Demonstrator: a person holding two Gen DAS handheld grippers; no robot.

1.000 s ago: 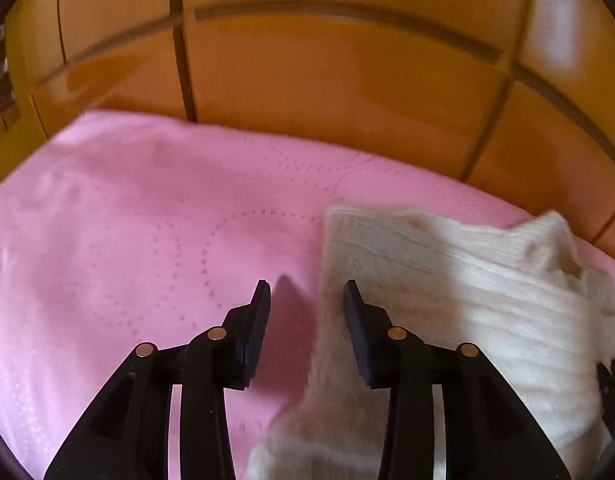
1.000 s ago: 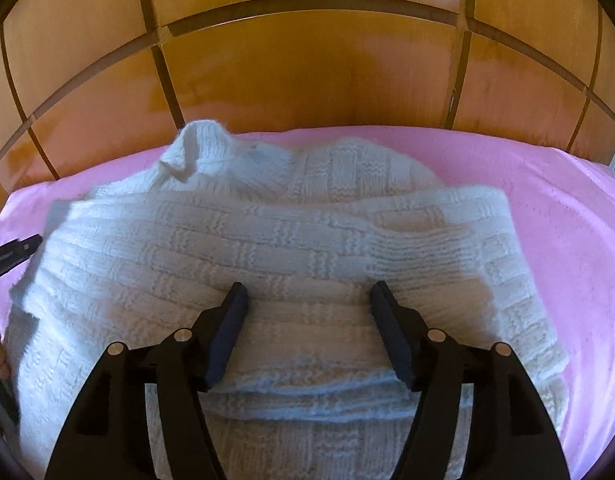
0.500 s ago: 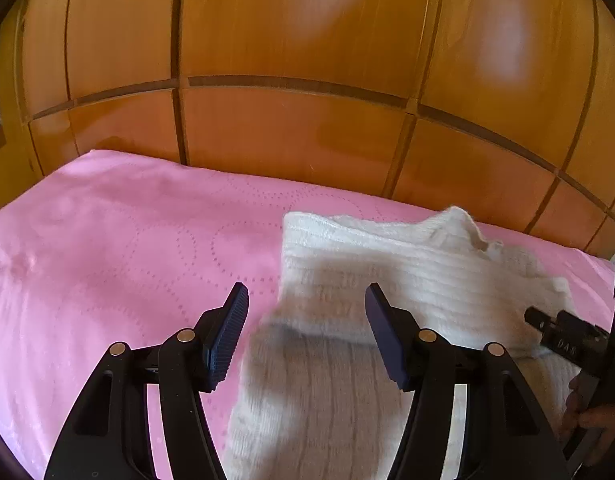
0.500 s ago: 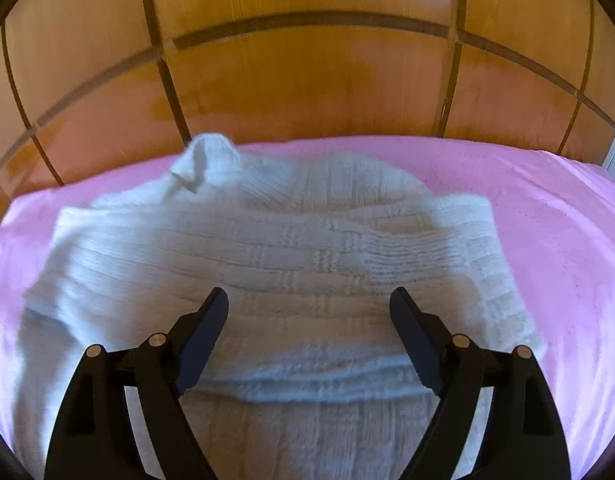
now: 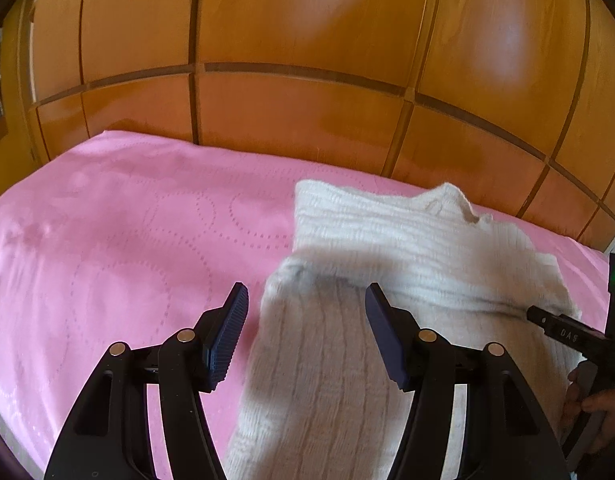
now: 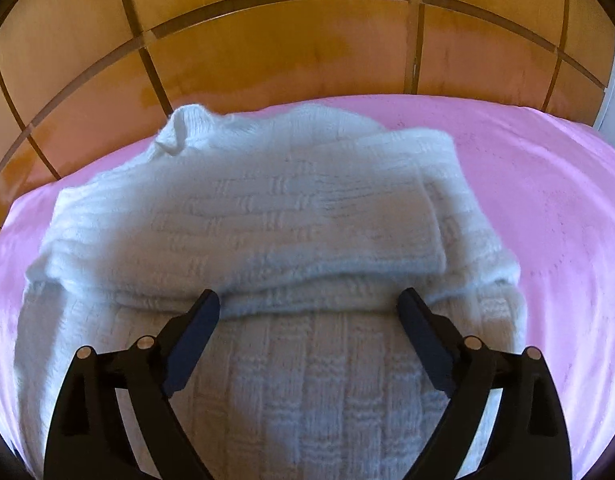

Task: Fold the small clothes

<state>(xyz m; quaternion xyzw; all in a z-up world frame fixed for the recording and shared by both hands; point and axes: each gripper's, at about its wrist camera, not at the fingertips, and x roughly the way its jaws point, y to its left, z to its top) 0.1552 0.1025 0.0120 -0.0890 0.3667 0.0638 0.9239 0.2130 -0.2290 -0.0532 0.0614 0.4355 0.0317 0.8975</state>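
We found the white knit sweater [image 6: 267,240] lying on the pink bedspread [image 5: 107,240], partly folded: a band of it lay doubled crosswise over the lower body. In the right wrist view its long axis ran from the bottom of the frame up toward the wooden panelling [image 6: 267,48], with the collar [image 6: 183,128] at the upper left of the garment, nearest the panelling. In the left wrist view the sweater [image 5: 387,260] filled the lower right of the frame, and its left edge ran down the centre.

We saw the left claw [image 5: 305,312] level above the bed, pointing toward the panelling, its fingers spread well apart and gripping nothing; the sweater's left edge showed in the gap between them. The right claw [image 6: 309,312] hung over the sweater's middle, spread wider yet and empty. We could not tell whether its tips touched the knit. At the right edge of the left wrist view we noted the right hand [image 5: 599,408] on its tool handle.
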